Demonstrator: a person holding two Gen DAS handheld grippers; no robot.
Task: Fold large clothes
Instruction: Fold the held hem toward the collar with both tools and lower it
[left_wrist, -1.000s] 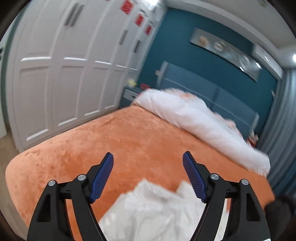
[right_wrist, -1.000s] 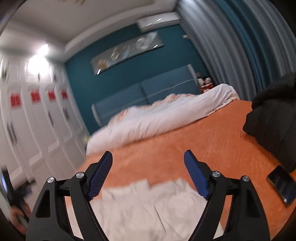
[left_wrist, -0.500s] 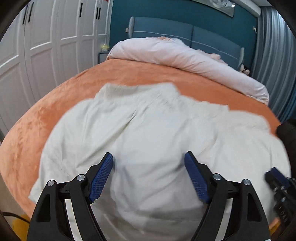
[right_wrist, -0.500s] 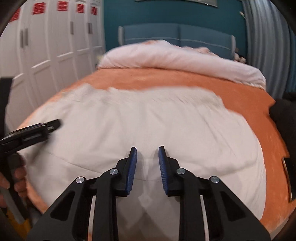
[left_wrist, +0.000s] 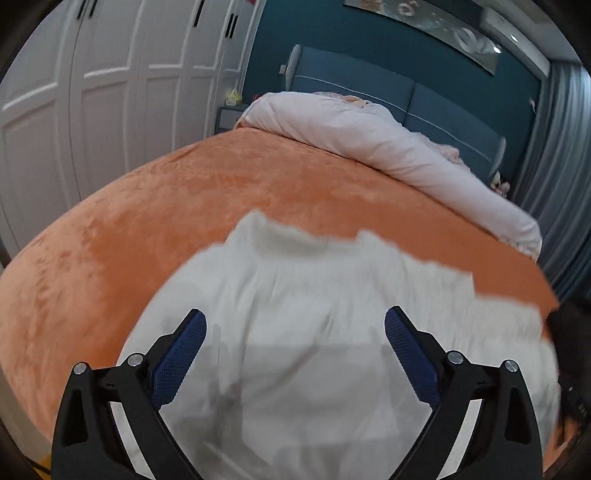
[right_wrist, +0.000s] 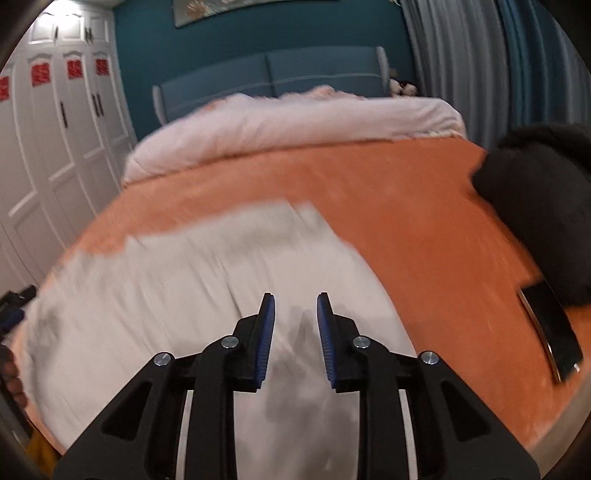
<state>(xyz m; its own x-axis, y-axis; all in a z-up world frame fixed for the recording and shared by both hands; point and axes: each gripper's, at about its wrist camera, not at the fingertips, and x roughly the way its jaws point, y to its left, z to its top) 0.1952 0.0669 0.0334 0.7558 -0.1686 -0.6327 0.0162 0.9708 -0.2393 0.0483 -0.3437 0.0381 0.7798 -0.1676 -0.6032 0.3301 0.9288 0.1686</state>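
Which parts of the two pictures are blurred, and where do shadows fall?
Left wrist view: the white garment is smeared by motion, the wardrobe stays fairly sharp, and a grey shadow lies between the gripper's fingers. Right wrist view: the garment's edges and the orange bedspread are smeared; a dark shadow sits ahead of the gripper.

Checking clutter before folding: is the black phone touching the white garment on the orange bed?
Apart. The right wrist view shows bare orange bedspread between the black phone and the white garment.
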